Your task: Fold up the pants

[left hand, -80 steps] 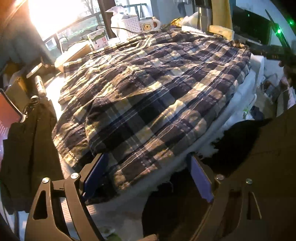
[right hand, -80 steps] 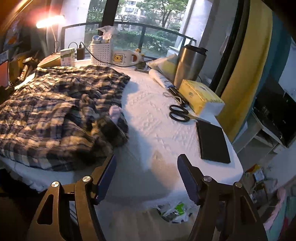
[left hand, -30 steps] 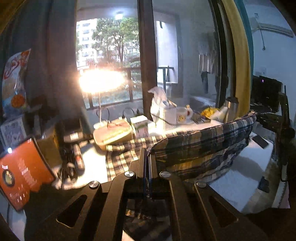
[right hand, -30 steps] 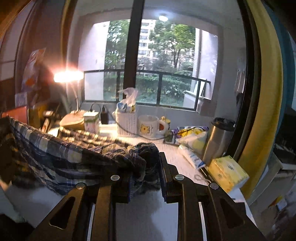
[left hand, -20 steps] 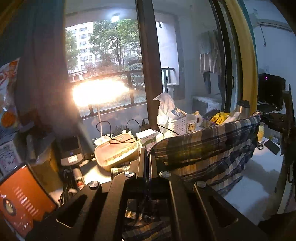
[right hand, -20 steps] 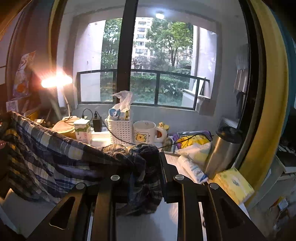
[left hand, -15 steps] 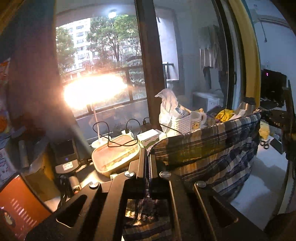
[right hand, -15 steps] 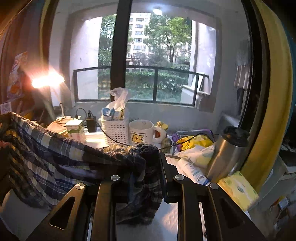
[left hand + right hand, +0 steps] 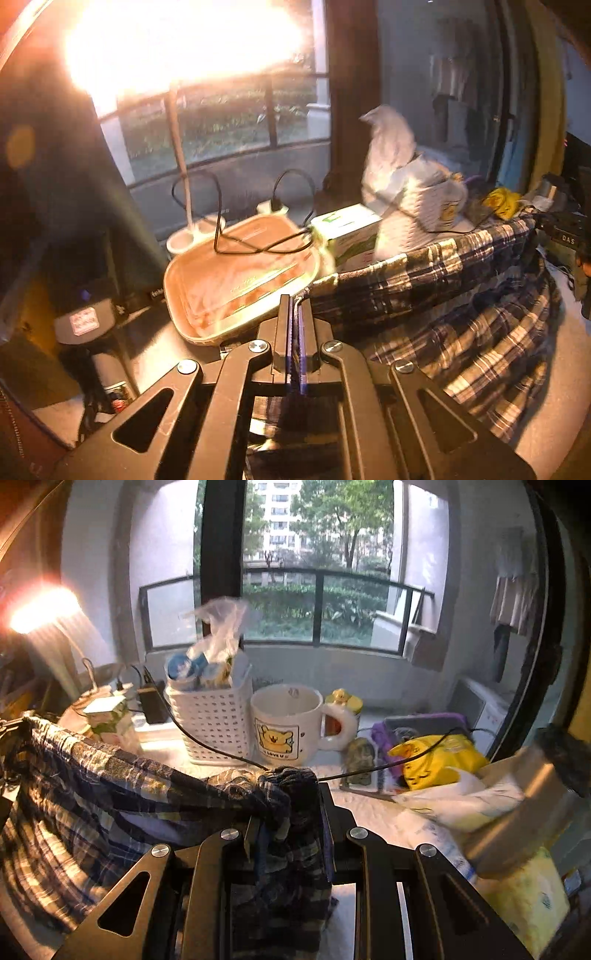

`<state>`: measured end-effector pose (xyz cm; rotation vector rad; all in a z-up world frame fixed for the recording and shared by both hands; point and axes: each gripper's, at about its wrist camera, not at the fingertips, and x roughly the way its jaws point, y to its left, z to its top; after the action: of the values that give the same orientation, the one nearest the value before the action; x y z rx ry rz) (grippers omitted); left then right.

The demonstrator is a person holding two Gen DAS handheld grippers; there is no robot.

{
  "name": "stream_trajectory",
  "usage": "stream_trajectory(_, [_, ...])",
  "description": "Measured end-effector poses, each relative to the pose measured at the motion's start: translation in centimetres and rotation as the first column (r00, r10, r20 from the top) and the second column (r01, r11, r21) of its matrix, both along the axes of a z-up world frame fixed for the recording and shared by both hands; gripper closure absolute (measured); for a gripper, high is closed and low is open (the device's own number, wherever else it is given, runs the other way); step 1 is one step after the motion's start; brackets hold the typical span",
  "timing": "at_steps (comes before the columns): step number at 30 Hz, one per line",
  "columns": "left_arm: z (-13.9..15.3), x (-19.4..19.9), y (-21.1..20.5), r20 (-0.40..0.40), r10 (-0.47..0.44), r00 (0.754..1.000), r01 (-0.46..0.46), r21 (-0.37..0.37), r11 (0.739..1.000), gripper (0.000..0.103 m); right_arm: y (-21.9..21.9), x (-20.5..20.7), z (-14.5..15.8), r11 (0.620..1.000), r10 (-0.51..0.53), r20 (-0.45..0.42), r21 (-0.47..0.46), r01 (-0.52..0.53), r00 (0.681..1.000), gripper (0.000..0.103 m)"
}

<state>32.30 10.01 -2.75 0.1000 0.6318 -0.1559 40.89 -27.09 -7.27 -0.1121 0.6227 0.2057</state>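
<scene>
The plaid pants [image 9: 443, 280] hang stretched in the air between my two grippers, above the white table [image 9: 561, 369]. My left gripper [image 9: 294, 314] is shut on one corner of the cloth, and the fabric runs off to the right toward the other gripper. My right gripper [image 9: 288, 812] is shut on a bunched corner of the pants [image 9: 110, 782], which sag to the left and down to the table.
Along the window sill stand a white basket [image 9: 214, 720], a bear mug [image 9: 291, 723], a yellow bag [image 9: 439, 760], a steel flask [image 9: 517, 812] and a tissue box [image 9: 528, 897]. A food container [image 9: 236, 273], cables and a lit lamp [image 9: 177, 55] stand on the left.
Both grippers closed on the pants and lifted them off the table. Since then both have carried the cloth forward toward the window clutter, which now looks closer.
</scene>
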Motion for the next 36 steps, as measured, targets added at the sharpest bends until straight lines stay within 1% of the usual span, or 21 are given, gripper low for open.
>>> stream_trajectory(2, [-0.8, 1.0, 0.6, -0.029, 0.029, 0.999, -0.029, 0.002, 1.0, 0.093, 0.4, 1.3, -0.9, 1.0, 0.002, -0.018, -0.007, -0.002, 1.0, 0.079])
stream_trajectory(3, [-0.8, 1.1, 0.8, -0.032, 0.046, 0.998, -0.045, 0.009, 0.999, 0.073, 0.7, 2.0, -1.3, 1.0, -0.003, -0.025, -0.018, 0.002, 1.0, 0.079])
stream_trajectory(4, [-0.7, 1.0, 1.1, -0.027, 0.059, 0.998, -0.059, 0.01, 0.998, 0.049, 1.0, 2.5, -1.7, 1.0, -0.007, -0.028, -0.026, 0.007, 1.0, 0.079])
stream_trajectory(5, [-0.5, 0.7, 1.6, -0.017, 0.067, 0.998, -0.067, -0.001, 0.998, 0.035, 1.2, 3.1, -2.1, 0.999, -0.01, -0.035, -0.034, 0.009, 0.999, 0.072])
stream_trajectory(6, [-0.3, 0.1, 2.1, -0.007, 0.077, 0.997, -0.077, -0.014, 0.997, 0.032, 1.4, 3.5, -2.4, 0.999, -0.019, -0.043, -0.045, 0.017, 0.999, 0.067])
stream_trajectory(7, [-0.1, -0.4, 2.5, -0.004, 0.088, 0.996, -0.088, -0.02, 0.996, 0.03, 1.5, 3.9, -2.6, 0.998, -0.028, -0.045, -0.056, 0.025, 0.999, 0.046])
stream_trajectory(8, [-0.1, -0.8, 3.0, -0.009, 0.103, 0.995, -0.103, -0.023, 0.994, 0.03, 1.6, 4.1, -2.8, 0.998, -0.034, -0.04, -0.063, 0.032, 0.999, 0.022])
stream_trajectory(9, [-0.2, -1.5, 3.5, -0.021, 0.118, 0.993, -0.119, -0.029, 0.993, 0.029, 1.5, 4.0, -2.7, 0.998, -0.037, -0.028, -0.061, 0.036, 0.999, 0.019])
stream_trajectory(11, [-0.8, -2.1, 4.4, -0.059, 0.134, 0.989, -0.137, -0.05, 0.989, 0.029, 1.4, 3.5, -2.5, 0.998, -0.037, -0.014, -0.061, 0.036, 0.999, 0.019])
stream_trajectory(14, [-2.9, -3.9, 5.3, -0.139, 0.134, 0.981, -0.148, -0.1, 0.984, 0.029, 0.9, 2.6, -2.5, 0.997, -0.051, -0.021, -0.056, 0.05, 0.998, 0.019])
stream_trajectory(18, [-6.6, -6.3, 5.1, -0.243, 0.117, 0.963, -0.152, -0.132, 0.979, 0.029, -0.8, 0.0, -3.5, 0.997, -0.079, -0.07, -0.024, 0.078, 0.994, 0.019])
stream_trajectory(23, [-9.7, -7.6, 4.7, -0.341, 0.12, 0.932, -0.182, -0.156, 0.971, 0.029, -2.6, -3.9, -5.4, 0.993, -0.112, -0.151, 0.012, 0.115, 0.982, 0.019])
stream_trajectory(25, [-9.7, -8.0, 4.3, -0.326, 0.123, 0.937, -0.175, -0.135, 0.975, 0.029, -3.2, -5.0, -6.1, 0.991, -0.107, -0.191, 0.062, 0.121, 0.976, 0.019])
stream_trajectory(26, [-9.7, -8.2, 4.0, -0.333, 0.127, 0.934, -0.177, -0.124, 0.976, 0.029, -3.6, -5.6, -6.5, 0.986, -0.104, -0.211, 0.102, 0.128, 0.972, 0.019])
stream_trajectory(29, [-9.8, -8.3, 3.7, -0.326, 0.147, 0.934, -0.192, -0.109, 0.975, 0.029, -4.7, -6.9, -7.5, 0.962, -0.092, -0.261, 0.224, 0.153, 0.961, 0.019])
stream_trajectory(31, [-10.0, -8.7, 3.1, -0.299, 0.151, 0.942, -0.18, -0.071, 0.981, 0.029, -4.7, -6.9, -8.0, 0.949, -0.077, -0.28, 0.275, 0.157, 0.957, 0.019])
stream_trajectory(32, [-10.3, -8.8, 2.9, -0.287, 0.151, 0.946, -0.176, -0.064, 0.982, 0.034, -4.5, -6.7, -8.6, 0.939, -0.052, -0.286, 0.313, 0.144, 0.957, 0.018])
stream_trajectory(33, [-10.3, -9.0, 2.7, -0.266, 0.157, 0.951, -0.177, -0.052, 0.983, 0.04, -4.2, -6.6, -8.9, 0.935, -0.049, -0.278, 0.325, 0.142, 0.959, 0.018])
stream_trajectory(34, [-10.3, -9.1, 2.6, -0.258, 0.163, 0.952, -0.18, -0.044, 0.983, 0.061, -3.7, -6.6, -8.9, 0.937, -0.056, -0.258, 0.32, 0.14, 0.964, 0.018])
stream_trajectory(35, [-10.1, -9.1, 2.8, -0.266, 0.154, 0.952, -0.176, -0.062, 0.982, 0.086, -3.2, -6.2, -8.9, 0.94, -0.047, -0.266, 0.315, 0.133, 0.963, 0.019])
stream_trajectory(36, [-9.9, -9.2, 2.9, -0.284, 0.141, 0.948, -0.175, -0.096, 0.98, 0.094, -2.7, -5.9, -8.8, 0.947, -0.045, -0.268, 0.296, 0.126, 0.962, 0.023])
